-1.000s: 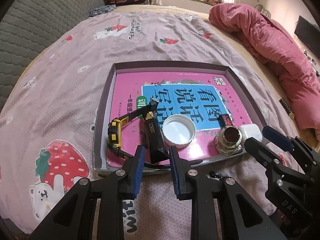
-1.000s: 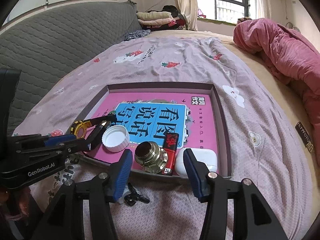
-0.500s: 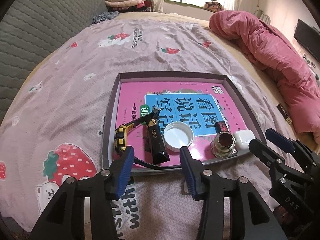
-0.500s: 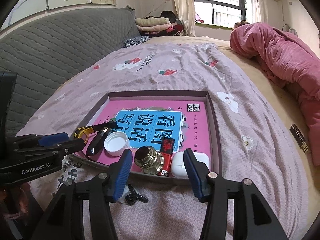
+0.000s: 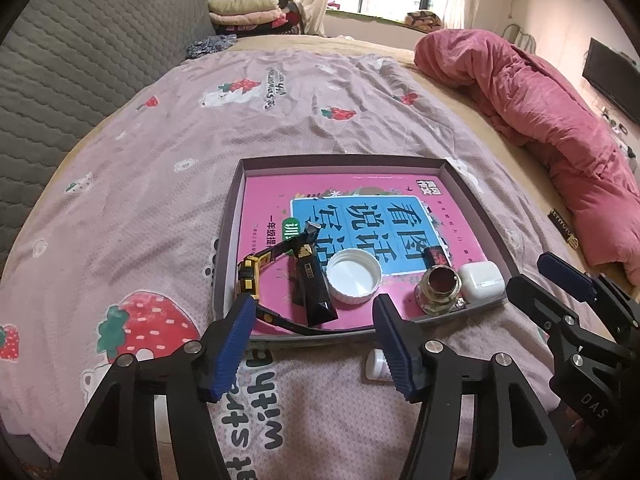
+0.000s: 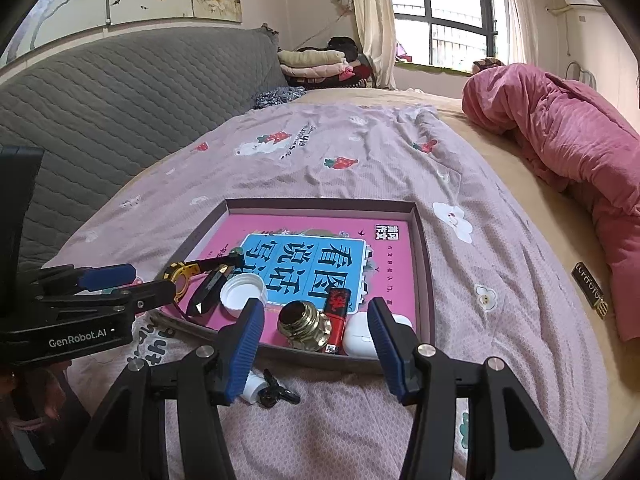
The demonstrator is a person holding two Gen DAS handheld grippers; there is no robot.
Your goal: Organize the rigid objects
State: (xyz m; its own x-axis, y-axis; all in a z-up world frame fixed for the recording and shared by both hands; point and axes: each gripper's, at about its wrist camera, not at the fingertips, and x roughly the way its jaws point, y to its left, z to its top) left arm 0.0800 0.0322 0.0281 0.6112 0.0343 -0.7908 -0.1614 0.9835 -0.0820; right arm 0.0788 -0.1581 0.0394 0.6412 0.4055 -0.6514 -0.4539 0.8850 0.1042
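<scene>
Two tools hang over the near edge of a shallow purple tray that lies on a bed covered with a pink strawberry-print sheet. The left tool has just been opening its jaws; they now stand wide with nothing between the blue pads, and the near tray wall shows through the gap. The right tool is also spread wide and holds nothing; in its own view its pads frame the tray's near right corner.

Inside the tray a pink book with a blue title panel covers the floor. On it, along the near side from left to right, lie a yellow-and-black wristwatch with its strap curving along the near wall, a black tube with gold trim lying flat and partly over the strap, a white bottle cap with its hollow side up, a brass threaded fitting standing upright, a small red-and-black object just beside the fitting, and a white earbud case in the near right corner.

Outside the tray, on the sheet just in front of its near wall, rest a small white cylinder and a small black piece touching it. A rumpled pink duvet lies well apart on the right.
</scene>
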